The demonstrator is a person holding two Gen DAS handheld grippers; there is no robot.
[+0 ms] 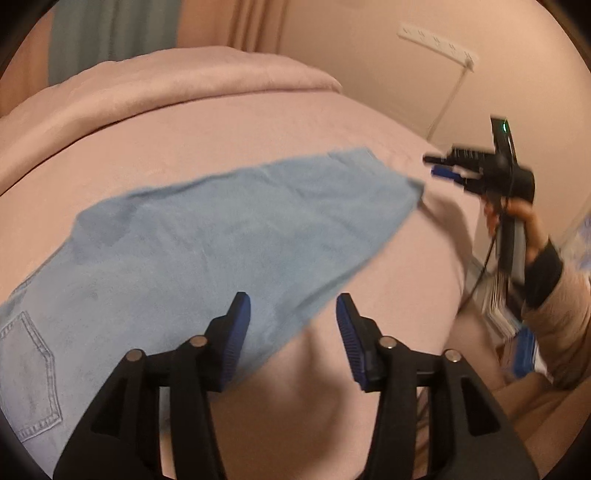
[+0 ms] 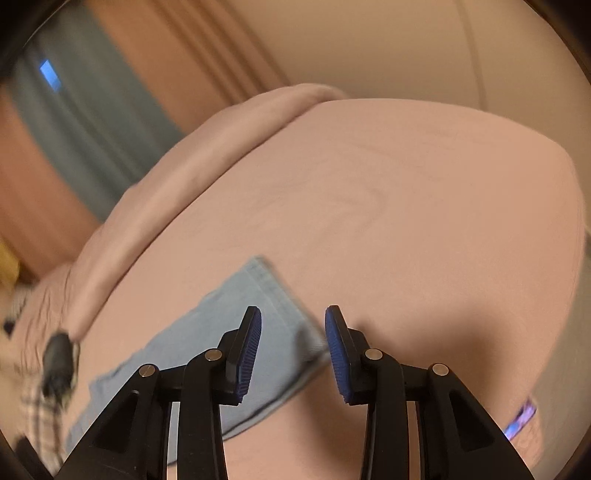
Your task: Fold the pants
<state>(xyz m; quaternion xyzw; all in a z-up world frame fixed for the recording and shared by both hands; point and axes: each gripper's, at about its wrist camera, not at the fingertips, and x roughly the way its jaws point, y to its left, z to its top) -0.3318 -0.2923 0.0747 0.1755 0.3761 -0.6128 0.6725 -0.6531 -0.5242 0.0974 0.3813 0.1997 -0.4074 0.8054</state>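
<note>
Light blue jeans (image 1: pixel 229 236) lie flat across the pink bed (image 1: pixel 369 122), with a back pocket (image 1: pixel 29 373) at the lower left. My left gripper (image 1: pixel 293 314) hovers open over the near edge of the leg, nothing between its blue pads. Off to the right, a hand holds my right gripper (image 1: pixel 432 166) just past the hem end. In the right wrist view the right gripper (image 2: pixel 293 314) is open above the jeans' hem (image 2: pixel 273 306), and no cloth is pinched between its pads. The pants (image 2: pixel 207 350) run off to the lower left there.
A folded pink blanket (image 1: pixel 177 81) lies along the far side of the bed. A white power strip (image 1: pixel 436 40) with a cord hangs on the wall to the right. Curtains (image 1: pixel 110 33) hang behind. Beyond the bed's right edge lie books and clutter (image 1: pixel 517 332).
</note>
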